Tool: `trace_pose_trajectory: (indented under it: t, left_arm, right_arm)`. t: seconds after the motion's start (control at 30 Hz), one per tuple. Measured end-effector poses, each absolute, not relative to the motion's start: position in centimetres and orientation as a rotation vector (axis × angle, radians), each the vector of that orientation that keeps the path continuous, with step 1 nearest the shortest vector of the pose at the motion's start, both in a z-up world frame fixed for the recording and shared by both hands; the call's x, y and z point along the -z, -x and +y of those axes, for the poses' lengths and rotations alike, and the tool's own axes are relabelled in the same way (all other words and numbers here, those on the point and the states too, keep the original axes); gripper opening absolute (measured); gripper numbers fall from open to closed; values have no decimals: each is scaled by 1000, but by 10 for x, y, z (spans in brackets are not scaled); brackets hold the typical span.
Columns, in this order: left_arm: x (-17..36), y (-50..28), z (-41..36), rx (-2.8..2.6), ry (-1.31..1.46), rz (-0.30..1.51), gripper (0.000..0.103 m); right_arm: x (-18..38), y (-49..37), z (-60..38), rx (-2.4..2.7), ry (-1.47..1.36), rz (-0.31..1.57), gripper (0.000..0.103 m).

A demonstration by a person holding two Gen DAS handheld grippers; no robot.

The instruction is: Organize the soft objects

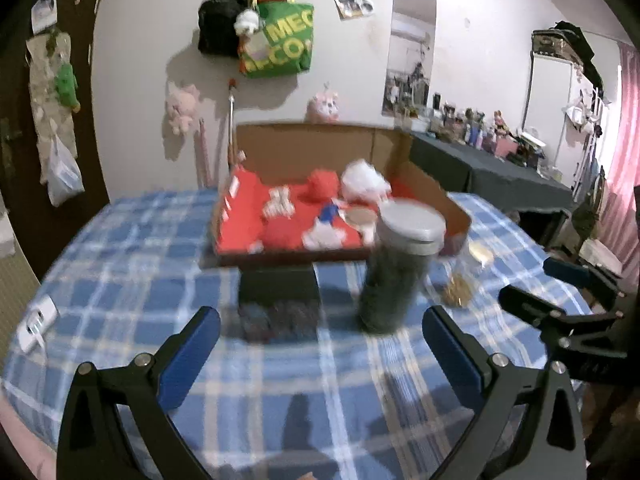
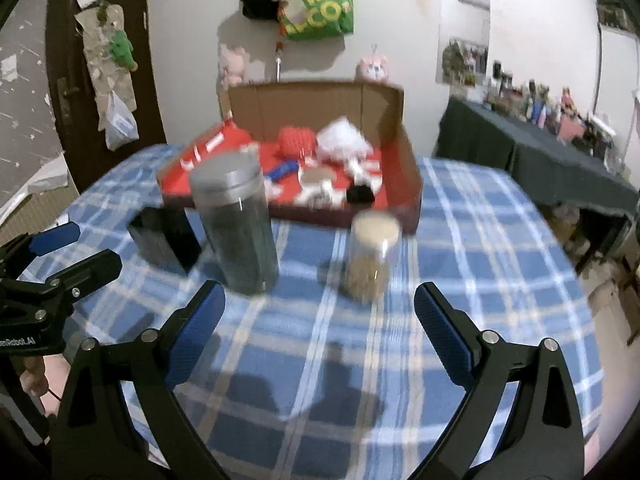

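A cardboard box with a red lining stands at the far side of the blue plaid table. Several soft toys lie in it: a red one, a white one and smaller pieces. My left gripper is open and empty above the near table. My right gripper is open and empty too, and shows at the right edge of the left wrist view. The left gripper shows at the left edge of the right wrist view.
A tall dark jar with a grey lid, a small jar of brown bits and a black box stand between the grippers and the cardboard box. A white power strip lies at the left.
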State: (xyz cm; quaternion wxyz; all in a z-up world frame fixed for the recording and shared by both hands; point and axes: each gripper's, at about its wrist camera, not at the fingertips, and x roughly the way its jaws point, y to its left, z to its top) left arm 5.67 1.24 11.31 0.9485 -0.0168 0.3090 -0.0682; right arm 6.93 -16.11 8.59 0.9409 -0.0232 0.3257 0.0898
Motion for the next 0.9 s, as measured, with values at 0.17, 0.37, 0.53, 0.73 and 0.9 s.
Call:
trace_pose_trajectory:
  t: [0.17,0.37,0.53,0.73,0.9]
  left_arm:
    - [-74,-64,8,110,31,695,103]
    - [-37,-74,5,79,15,775,103]
    - [-18,-80,3,60,19,845,103]
    - [-14,-79,-2,25,-11,838,103]
    - [-13,-80,-3,21,-11,836,103]
  right_arm:
    - [-46,-76,-162,-157,46,738,97]
    - [-12,-88,-164,-119,45,806,97]
    - [-3,-92,-166,-94,52,827,97]
    - [-3,-91,-166,-90,45,820,98]
    - [-2,-91,-169,-81,36,817,98]
